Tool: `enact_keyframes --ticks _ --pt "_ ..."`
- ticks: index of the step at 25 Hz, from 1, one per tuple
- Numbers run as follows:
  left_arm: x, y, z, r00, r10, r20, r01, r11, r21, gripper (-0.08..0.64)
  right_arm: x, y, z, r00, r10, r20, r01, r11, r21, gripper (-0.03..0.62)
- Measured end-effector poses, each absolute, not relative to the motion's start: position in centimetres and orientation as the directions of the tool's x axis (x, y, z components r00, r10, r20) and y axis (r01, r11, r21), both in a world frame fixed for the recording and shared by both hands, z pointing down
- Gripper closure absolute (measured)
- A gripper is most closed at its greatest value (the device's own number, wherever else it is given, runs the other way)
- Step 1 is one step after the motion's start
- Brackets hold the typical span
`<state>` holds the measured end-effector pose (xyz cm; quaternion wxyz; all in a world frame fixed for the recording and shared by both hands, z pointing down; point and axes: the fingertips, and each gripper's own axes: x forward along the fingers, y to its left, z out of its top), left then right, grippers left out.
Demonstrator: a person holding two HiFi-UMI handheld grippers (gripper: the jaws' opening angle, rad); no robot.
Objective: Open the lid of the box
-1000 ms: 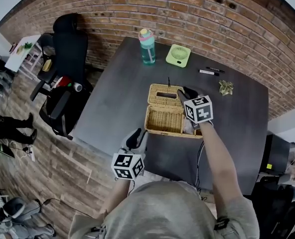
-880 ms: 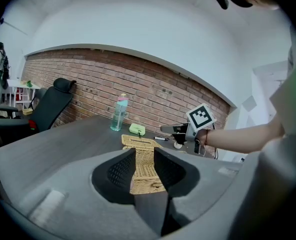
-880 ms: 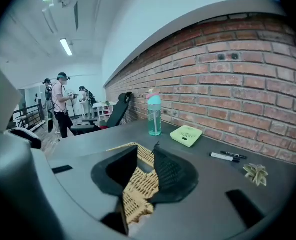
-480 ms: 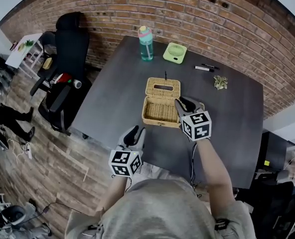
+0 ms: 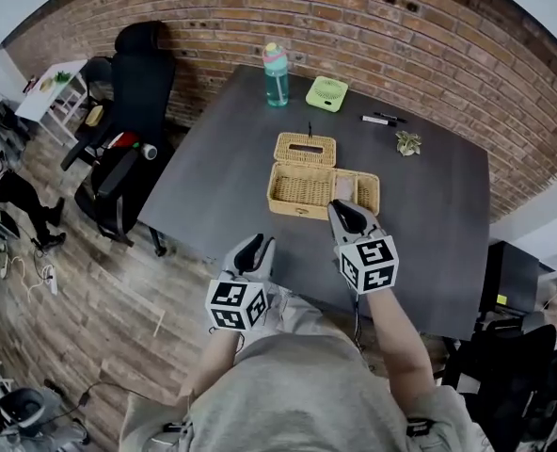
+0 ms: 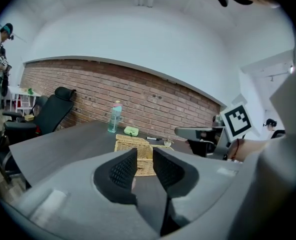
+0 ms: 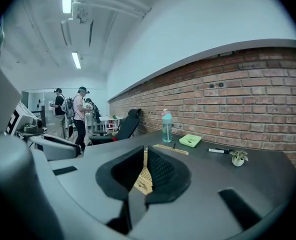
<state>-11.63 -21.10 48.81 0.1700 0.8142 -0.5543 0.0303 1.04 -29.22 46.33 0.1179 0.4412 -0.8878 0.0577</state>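
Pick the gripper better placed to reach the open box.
Right. The right gripper hangs just short of the box's front edge; its jaws have just been closing, with nothing between them. The left gripper sits farther off, by the table's near edge.

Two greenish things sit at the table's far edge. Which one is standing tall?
The teal bottle, on the left, stands upright; the lime-green square device to its right is low and flat.

No text, label, brand or number can be read.
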Motion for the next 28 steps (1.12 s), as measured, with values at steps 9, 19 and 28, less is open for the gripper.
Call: enact_keyframes --ticks 9,19,28 --pt "-10.7 -15.7 48.2 0.367 -0.906 0.212 -0.92 -0.319 0.229 0.504 1.9 -20.8 46.4 -0.597 -0.774 0.213 -0.798 0.599 -0.063 0.588" --pt "-9.8 -10.8 47.5 0.371 -0.903 0.216 -0.92 -0.325 0.221 0.528 1.7 -14.0 46.0 -0.615 -0.764 0.197 -0.785 0.616 -0.062 0.589" --pt "-9.3 -8.3 47.2 0.382 -0.898 0.22 -0.916 -0.336 0.219 0.532 2.3 -10.8 45.6 -0.611 -0.768 0.191 -0.79 0.609 -0.077 0.589"
